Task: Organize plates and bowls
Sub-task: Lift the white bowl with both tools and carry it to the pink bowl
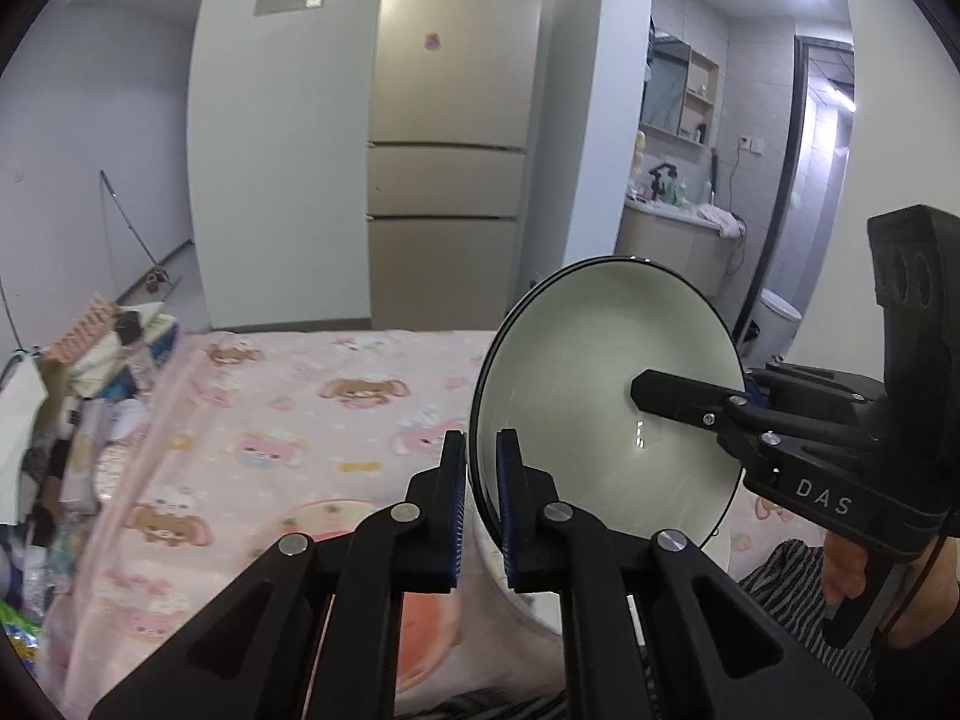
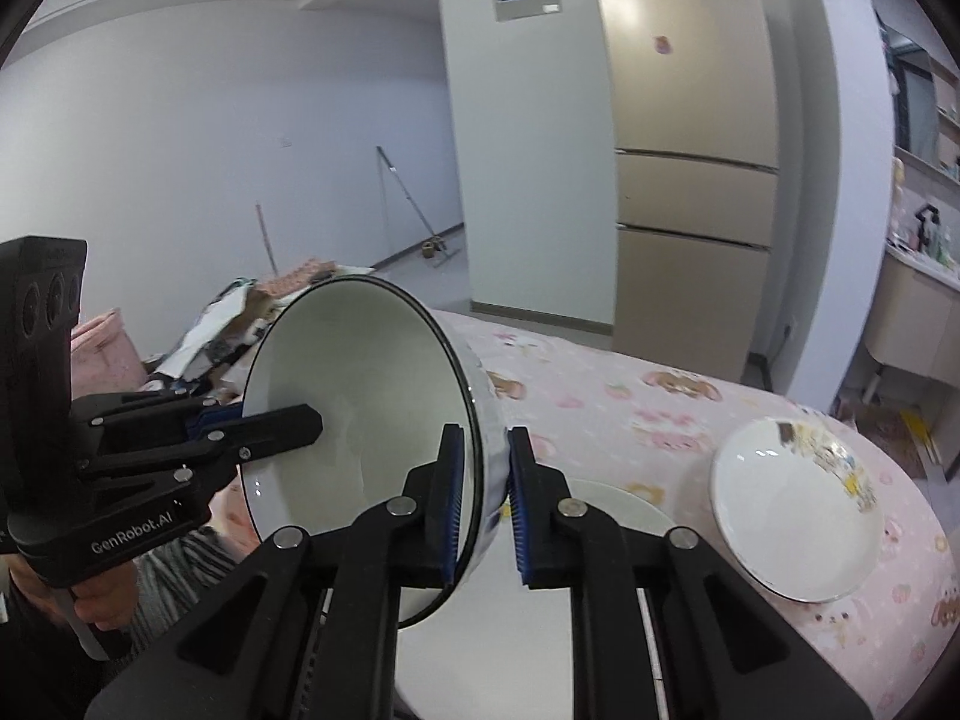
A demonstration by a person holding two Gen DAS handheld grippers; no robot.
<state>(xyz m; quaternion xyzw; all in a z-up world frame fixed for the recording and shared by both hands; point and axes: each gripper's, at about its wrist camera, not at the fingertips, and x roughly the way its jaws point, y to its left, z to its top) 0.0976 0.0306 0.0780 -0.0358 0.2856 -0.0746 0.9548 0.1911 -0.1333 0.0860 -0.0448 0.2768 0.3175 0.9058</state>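
Both claws held same bowl [image 1: 606,396], tipped on side, up above pink table [image 1: 312,396]. Left claw [image 1: 481,504] pinched bowl's rim, one finger each side of wall. Right claw [image 2: 485,501] pinched rim on other side. White plate [image 2: 792,510] lay flat on table, to right. Pink plate [image 1: 336,519] lay under left claw.

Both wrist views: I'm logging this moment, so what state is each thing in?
Bowl: lifted, tipped on edge, gripped on opposite rims.
Left tongs: shut on bowl.
Right tongs: shut on bowl.
Plate: lying on the tablecloth, empty.
Fridge: doors closed.
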